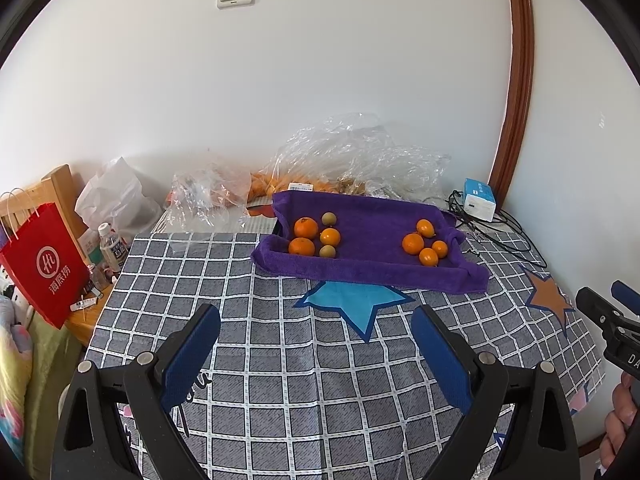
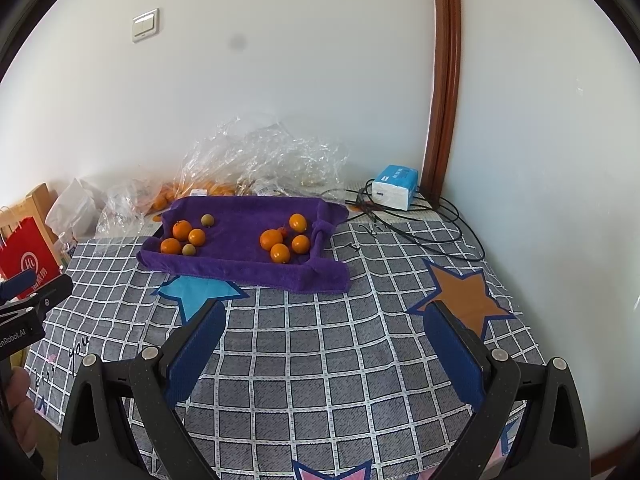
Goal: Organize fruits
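Note:
A purple towel (image 1: 372, 256) (image 2: 244, 256) lies over a tray at the back of the table. On its left part sit three oranges (image 1: 306, 227) (image 2: 182, 229) and two small greenish-brown fruits (image 1: 329, 218) (image 2: 207, 220). On its right part lies a cluster of several small oranges (image 1: 413, 243) (image 2: 271, 239). My left gripper (image 1: 316, 320) is open and empty, hovering over the checked cloth well short of the towel. My right gripper (image 2: 324, 318) is open and empty too, over the cloth nearer the right side. The right gripper's tip shows at the left wrist view's right edge.
Crumpled clear plastic bags (image 1: 360, 152) (image 2: 260, 152) with more oranges lie behind the towel. A blue-white tissue pack (image 1: 478, 200) (image 2: 394, 186) and black cables (image 2: 432, 228) sit at the back right. A red paper bag (image 1: 44, 264), bottles and a wooden chair stand left of the table.

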Demonstrator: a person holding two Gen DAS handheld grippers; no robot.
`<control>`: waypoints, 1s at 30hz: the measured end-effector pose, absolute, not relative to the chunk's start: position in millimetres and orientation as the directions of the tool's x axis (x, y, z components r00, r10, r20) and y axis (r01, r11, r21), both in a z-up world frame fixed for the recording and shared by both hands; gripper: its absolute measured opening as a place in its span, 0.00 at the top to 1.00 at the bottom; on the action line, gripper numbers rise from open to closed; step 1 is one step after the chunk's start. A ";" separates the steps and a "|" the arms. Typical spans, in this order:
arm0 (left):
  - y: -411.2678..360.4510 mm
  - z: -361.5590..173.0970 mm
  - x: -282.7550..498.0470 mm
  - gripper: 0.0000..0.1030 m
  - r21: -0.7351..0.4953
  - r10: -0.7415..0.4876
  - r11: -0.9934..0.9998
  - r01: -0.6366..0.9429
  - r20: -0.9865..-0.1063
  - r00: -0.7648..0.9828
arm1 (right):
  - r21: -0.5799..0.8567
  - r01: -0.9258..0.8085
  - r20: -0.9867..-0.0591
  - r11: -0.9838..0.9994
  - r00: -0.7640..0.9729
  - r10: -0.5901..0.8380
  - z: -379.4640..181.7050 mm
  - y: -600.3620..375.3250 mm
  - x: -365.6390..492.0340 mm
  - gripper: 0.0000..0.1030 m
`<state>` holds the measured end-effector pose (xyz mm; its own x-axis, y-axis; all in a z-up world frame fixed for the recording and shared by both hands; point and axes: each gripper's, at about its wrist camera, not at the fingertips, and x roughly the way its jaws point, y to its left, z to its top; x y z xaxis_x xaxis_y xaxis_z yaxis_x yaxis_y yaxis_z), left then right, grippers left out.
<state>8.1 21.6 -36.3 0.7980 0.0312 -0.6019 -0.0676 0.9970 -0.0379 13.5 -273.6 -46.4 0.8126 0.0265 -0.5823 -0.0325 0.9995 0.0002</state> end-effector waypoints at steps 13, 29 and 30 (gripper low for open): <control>21.0 -35.5 7.1 0.06 -0.040 0.032 0.997 -0.069 -0.600 0.799 | 0.002 -0.034 -0.582 0.999 0.813 0.029 -45.7 -274.8 13.5 0.05; 21.3 -34.6 6.0 0.06 -0.041 0.030 0.997 -0.069 -0.599 0.800 | -0.005 -0.035 -0.580 0.999 0.814 0.026 -45.6 -273.3 13.3 0.05; 21.2 -34.6 6.0 0.06 -0.042 0.031 0.997 -0.069 -0.599 0.800 | -0.006 -0.034 -0.580 0.999 0.814 0.025 -45.5 -273.1 13.3 0.05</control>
<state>6.0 21.2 -34.6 0.8000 0.0306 -0.5993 -0.0692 0.9967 -0.0415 13.3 -273.1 -45.5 0.8140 0.0246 -0.5803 -0.0343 0.9994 -0.0058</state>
